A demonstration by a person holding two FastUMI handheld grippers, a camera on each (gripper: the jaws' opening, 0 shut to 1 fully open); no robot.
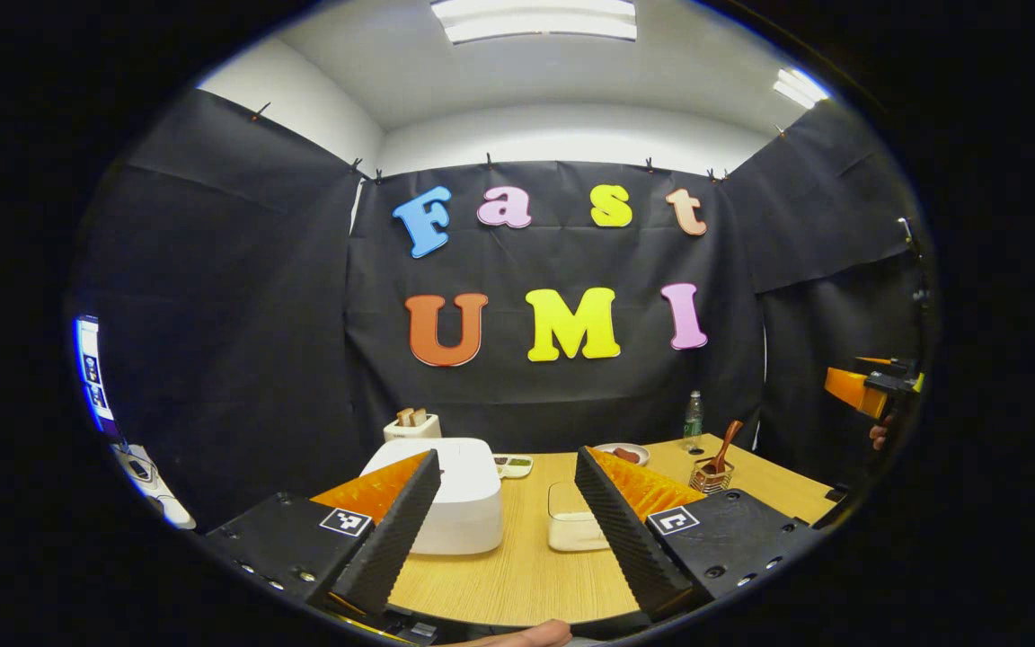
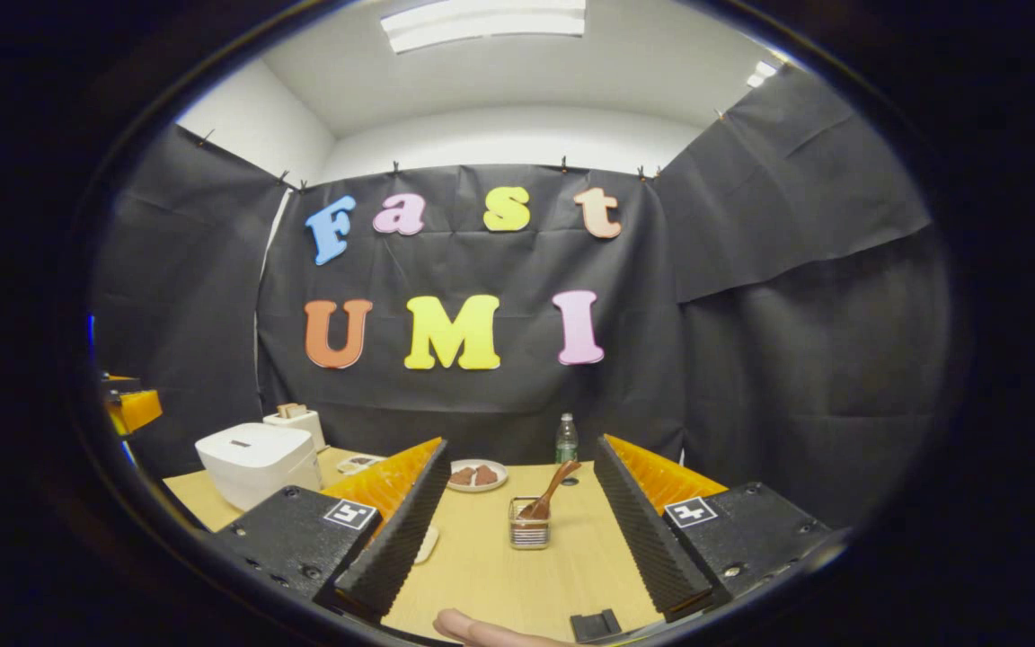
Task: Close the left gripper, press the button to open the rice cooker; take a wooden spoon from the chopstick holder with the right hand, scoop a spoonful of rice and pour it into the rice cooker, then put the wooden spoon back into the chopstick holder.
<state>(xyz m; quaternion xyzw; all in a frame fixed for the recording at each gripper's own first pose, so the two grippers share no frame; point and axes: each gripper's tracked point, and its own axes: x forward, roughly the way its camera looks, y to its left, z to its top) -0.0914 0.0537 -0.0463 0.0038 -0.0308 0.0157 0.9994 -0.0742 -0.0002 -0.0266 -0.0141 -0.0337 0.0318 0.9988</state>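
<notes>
The white rice cooker stands with its lid down on the wooden table, just ahead of my left gripper, which is open and holds nothing. A pale rice box sits beside the cooker. Farther right, a wire chopstick holder carries the wooden spoon. In the right gripper view the holder and spoon lie straight ahead between the fingers of my open right gripper, still some way off. The cooker stands at the left there.
A toaster, a small dish, a plate of food and a bottle line the table's far side. The right gripper hovers off the table's right edge. Black cloth walls surround the booth.
</notes>
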